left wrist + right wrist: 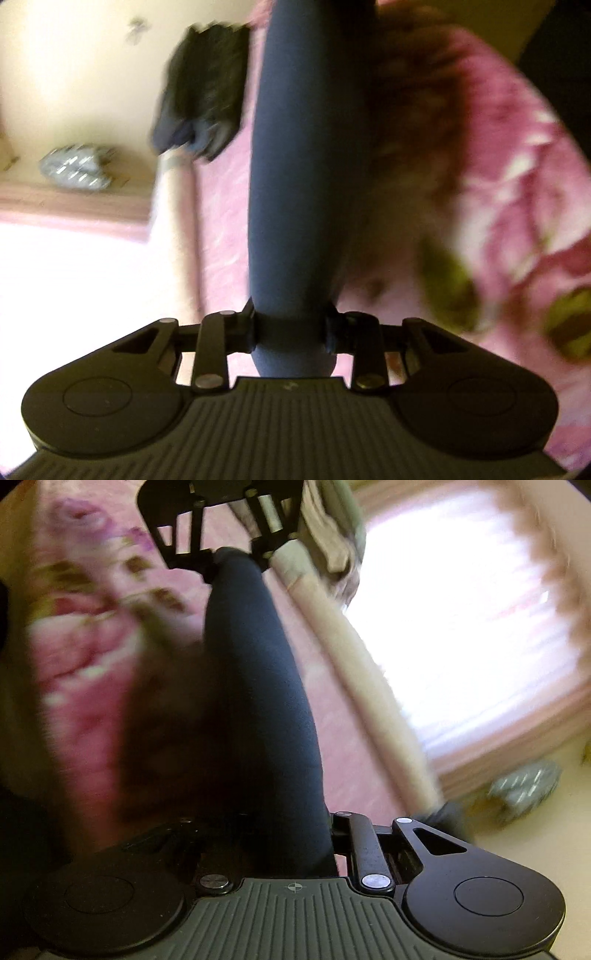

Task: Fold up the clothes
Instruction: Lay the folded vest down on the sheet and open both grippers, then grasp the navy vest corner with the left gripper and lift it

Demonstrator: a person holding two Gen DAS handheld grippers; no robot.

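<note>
A dark navy garment (306, 166) is drawn into a narrow band and stretched between my two grippers above a pink floral bedspread (517, 155). My left gripper (291, 332) is shut on one end of the band, which bulges out behind the pads. In the right wrist view the same garment (258, 686) runs from my right gripper (291, 842), shut on it, up to the left gripper (221, 559) at the far end. The right gripper's left finger is lost in shadow. The garment casts a dark shadow on the bedspread (85, 657).
A beige border (369, 686) runs along the bed's edge, with bright floor beyond. A dark bundle (199, 92) lies at the bed's corner. Some olive-beige cloth (332, 535) sits past the left gripper. A crumpled silvery thing (74, 170) lies on the floor.
</note>
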